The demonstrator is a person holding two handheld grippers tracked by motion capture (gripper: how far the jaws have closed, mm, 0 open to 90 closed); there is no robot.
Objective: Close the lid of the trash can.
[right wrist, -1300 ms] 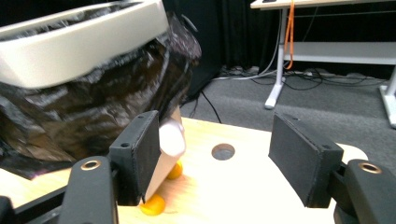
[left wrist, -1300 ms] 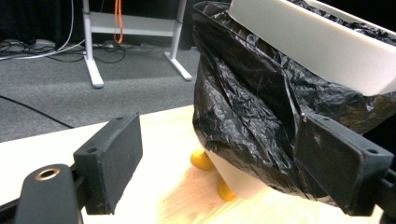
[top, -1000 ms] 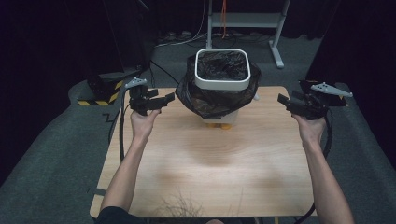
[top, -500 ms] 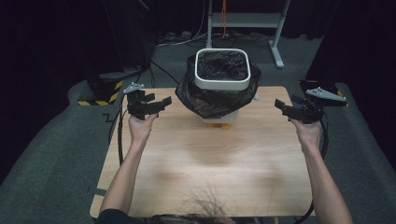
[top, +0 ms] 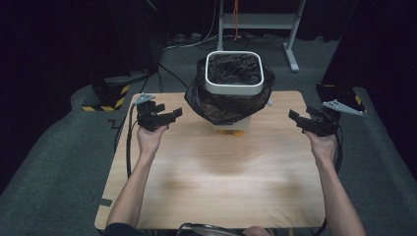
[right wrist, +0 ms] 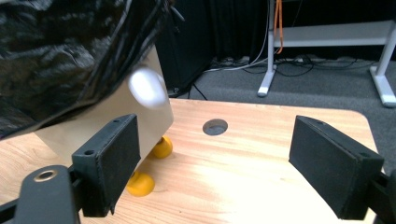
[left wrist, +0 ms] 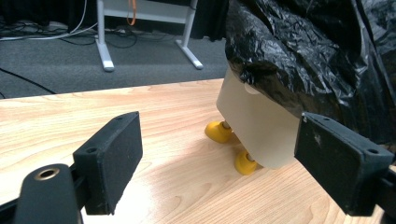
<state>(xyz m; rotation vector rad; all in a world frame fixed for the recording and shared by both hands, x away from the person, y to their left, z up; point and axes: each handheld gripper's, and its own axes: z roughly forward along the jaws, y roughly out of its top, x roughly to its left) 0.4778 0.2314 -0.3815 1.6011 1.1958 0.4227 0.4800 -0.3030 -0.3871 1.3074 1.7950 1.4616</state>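
Pale wood table (top: 216, 187), grey carpet around, dark curtains beyond. White bin (top: 233, 88) with black liner (top: 216, 105) at twelve o'clock. My left hand-held gripper (top: 166, 116) gapes empty; right hand-held gripper (top: 301, 122) has just been opening, empty. Bin's yellow feet (left wrist: 219, 132) partly hidden.

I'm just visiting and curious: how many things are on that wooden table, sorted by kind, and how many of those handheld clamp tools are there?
White bins: 1
Black bin bags: 1
Yellow feet seen under the bin: 2 in each gripper view
Handheld grippers: 2, left and right, both open
Total: 6
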